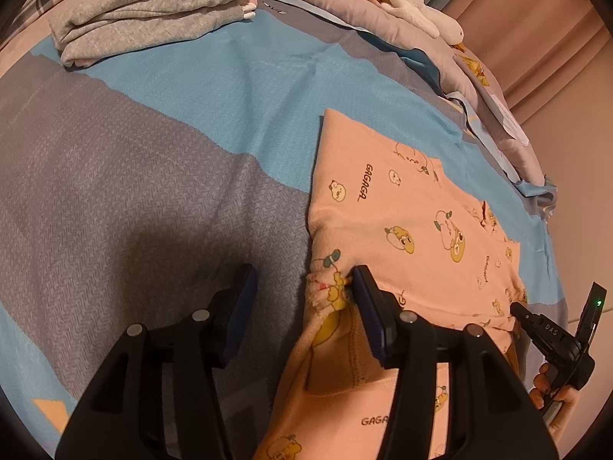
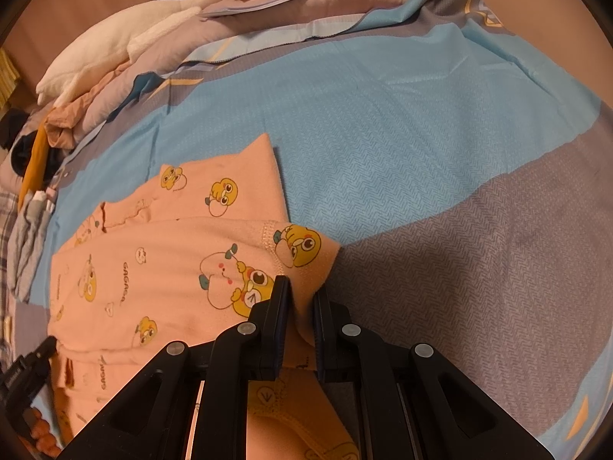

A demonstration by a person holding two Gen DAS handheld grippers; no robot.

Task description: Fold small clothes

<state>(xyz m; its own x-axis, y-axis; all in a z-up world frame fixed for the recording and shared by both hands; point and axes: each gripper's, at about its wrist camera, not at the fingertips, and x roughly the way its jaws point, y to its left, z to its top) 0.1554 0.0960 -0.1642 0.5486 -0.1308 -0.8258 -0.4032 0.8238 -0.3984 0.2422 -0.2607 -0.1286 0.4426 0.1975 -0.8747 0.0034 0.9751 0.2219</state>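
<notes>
Pink garment [image 1: 413,230]: partly folded on bed [image 1: 153,191], near right.
Left gripper [image 1: 302,287]: wide, one finger touching cloth.
Right gripper [image 2: 300,299]: clamping garment's corner.
Progress: fold unfinished.
Grey clothes [image 1: 145,11]: stacked far left.

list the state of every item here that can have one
left hand-held gripper: open, one finger against the garment's edge
right hand-held gripper: shut on a fold of the pink garment
pink garment: lying partly folded on the bedspread
grey clothes: folded, stacked
bedspread: spread flat
plush goose: lying on its side
</notes>
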